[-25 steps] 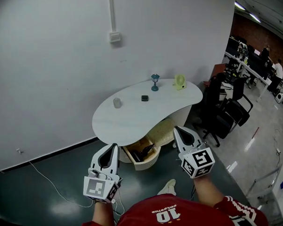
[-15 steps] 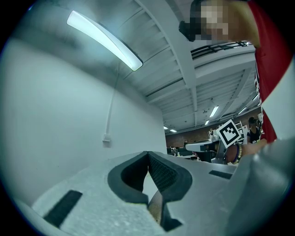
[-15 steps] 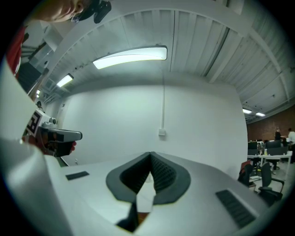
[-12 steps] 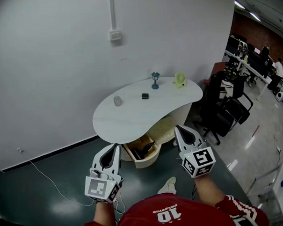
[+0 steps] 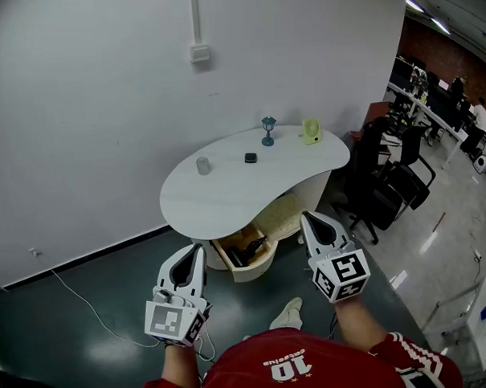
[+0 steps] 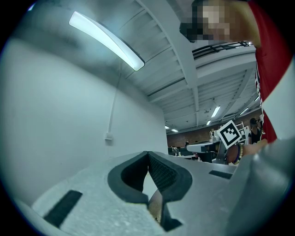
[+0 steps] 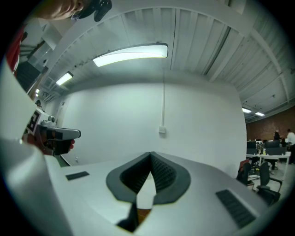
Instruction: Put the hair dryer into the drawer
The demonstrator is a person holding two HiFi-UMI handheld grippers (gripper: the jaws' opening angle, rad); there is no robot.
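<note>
The white kidney-shaped table (image 5: 227,198) stands well ahead of both claws, against the wall. Under its near edge the cream drawer (image 5: 254,271) hangs pulled out, ahead of the two claw tips and between them. Inside it rests what I take for the hair dryer (image 5: 247,249), a dark shape too small from here to be sure of. If that is right, the putting-in looks done, and what is left, by my reckoning, is to shut the drawer. That would call for one claw to go forward and down to the drawer's rounded front and push it in under the table. The left claw (image 5: 196,254) and the right claw (image 5: 307,222) are held about level in front of the person, well apart from each other and short of the drawer, touching nothing. Each has its jaws pressed together with nothing between them. The hair dryer lies ahead and to the right of the left claw's tip, and ahead and to the left of the right one's. Beyond it on the tabletop stand a yellow-green fan (image 5: 310,131), a teal lamp-like figure (image 5: 268,132), a grey cup (image 5: 203,165) and a small black block (image 5: 250,157).
</note>
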